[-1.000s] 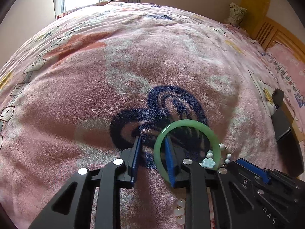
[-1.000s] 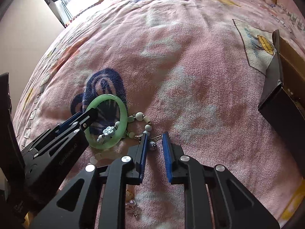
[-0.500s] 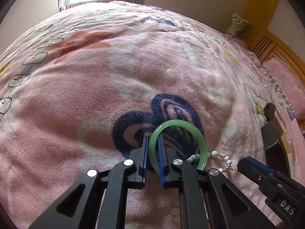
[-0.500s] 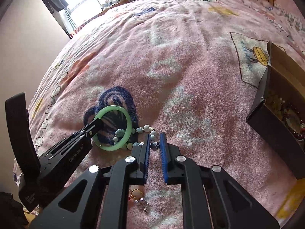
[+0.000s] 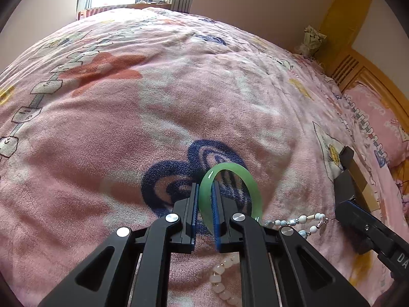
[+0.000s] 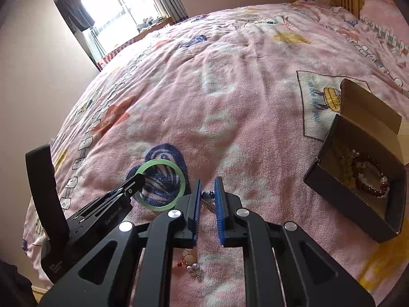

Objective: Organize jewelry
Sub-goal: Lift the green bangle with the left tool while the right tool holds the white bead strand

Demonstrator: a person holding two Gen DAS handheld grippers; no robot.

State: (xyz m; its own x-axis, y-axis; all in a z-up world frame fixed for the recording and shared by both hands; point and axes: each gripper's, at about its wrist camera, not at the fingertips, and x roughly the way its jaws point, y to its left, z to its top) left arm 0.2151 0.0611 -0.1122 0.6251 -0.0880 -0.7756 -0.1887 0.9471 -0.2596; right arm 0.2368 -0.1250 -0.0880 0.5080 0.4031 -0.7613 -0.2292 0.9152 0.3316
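While the green bangle (image 5: 230,194) is clamped by its near rim between the blue pads of the left gripper (image 5: 204,204), it is held on edge above the pink blanket (image 5: 153,107), its ring standing forward and to the right of the pads; the dark open box (image 6: 358,168), where a red bead bracelet (image 6: 368,176) is already seen, lies well apart to the right, so the coming move is judged to be a carry across to the right with the ring kept upright; the right gripper (image 6: 207,197) is nearer the box, and its pads are drawn close on the pale bead bracelet (image 5: 294,222), a dark bead (image 6: 207,195) being seen between them, though a firm hold cannot be told for certain; in the left wrist view the bracelet's beads are seen strung out toward the right gripper, and a white bead strand (image 5: 225,281) lies beneath; the box's contents and small charms (image 6: 191,263) on the blanket are shown only in the right wrist view.
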